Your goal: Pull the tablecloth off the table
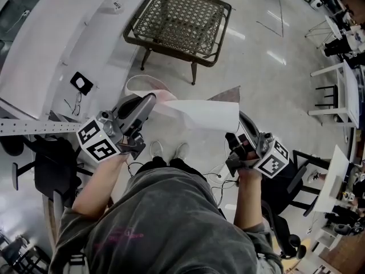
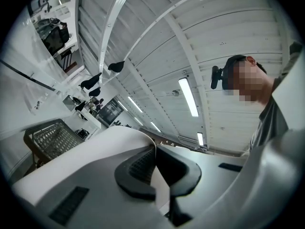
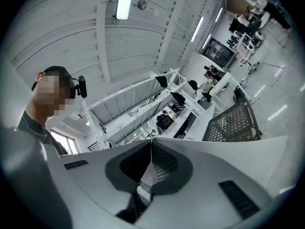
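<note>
Two handheld grippers show in the head view, which looks steeply down past the person's grey shirt. They hold a pale tablecloth (image 1: pixel 199 114) stretched in the air between them, above the person's shoes (image 1: pixel 169 149). The left gripper (image 1: pixel 149 100) and the right gripper (image 1: pixel 231 136) each meet one end of it. Farther off, a small wicker-topped table (image 1: pixel 171 50) stands bare, well apart from the cloth, on a glossy pale floor (image 1: pixel 268 79). A long white counter (image 1: pixel 51 33) runs along the left, and chairs and desks crowd the right edge. Loose fabric curls down beyond the left gripper. It could drag on the floor or get trodden on, and thin cables (image 1: pixel 219 178) lie near the feet.

Left gripper view: the left gripper (image 2: pixel 155 149) has its jaws closed on a thin edge of the tablecloth (image 2: pixel 107 137), which drapes over one jaw. So slim a pinch might slip under a tug. A white ribbed ceiling with strip lights (image 2: pixel 188 97) fills the background, and the table (image 2: pixel 52 140) sits low at left.

Right gripper view: the right gripper (image 3: pixel 151 144) has its jaws pressed together, with a pale sliver, apparently the tablecloth (image 3: pixel 148 175), between the pads. The table (image 3: pixel 233 123) is at right, with rows of desks behind it.
</note>
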Motion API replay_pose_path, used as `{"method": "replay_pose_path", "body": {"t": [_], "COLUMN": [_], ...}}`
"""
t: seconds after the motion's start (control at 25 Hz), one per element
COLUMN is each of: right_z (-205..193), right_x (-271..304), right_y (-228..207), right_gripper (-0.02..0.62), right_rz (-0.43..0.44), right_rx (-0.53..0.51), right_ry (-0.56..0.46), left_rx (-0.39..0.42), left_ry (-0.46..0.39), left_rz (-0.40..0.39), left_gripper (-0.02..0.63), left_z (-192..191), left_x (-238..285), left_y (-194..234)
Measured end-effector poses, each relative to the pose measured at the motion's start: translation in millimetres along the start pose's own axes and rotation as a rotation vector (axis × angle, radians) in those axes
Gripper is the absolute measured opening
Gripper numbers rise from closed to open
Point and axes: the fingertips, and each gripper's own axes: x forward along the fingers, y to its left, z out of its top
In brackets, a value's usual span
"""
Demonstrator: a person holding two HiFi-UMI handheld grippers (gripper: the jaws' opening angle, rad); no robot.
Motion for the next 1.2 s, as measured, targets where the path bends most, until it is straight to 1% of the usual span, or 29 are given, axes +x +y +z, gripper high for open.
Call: {"method": "replay_pose_path", "body": {"t": [0.24,0.44,1.2], "right_z": [0,-6,1], "right_x": [-1,11,8], "right_y": [0,4,-6], "right_gripper": [0.005,0.005,0.005], "right_rz": [0.006,0.014,0.009], "right_rx": [0.002,-0.002,-0.024], "right_ry": [0.005,0.013,0.017], "left_rx": [-0.017,-0.025,-0.012], "left_ry": [0.004,-0.002,-0.008], "left_rz": [0.006,0.011,0.031], "left_gripper": [0.0,0.0,0.0], "left_z": [-5,-2,-4], "left_x": [2,-7,-1], "left_y": [1,8,11]}}
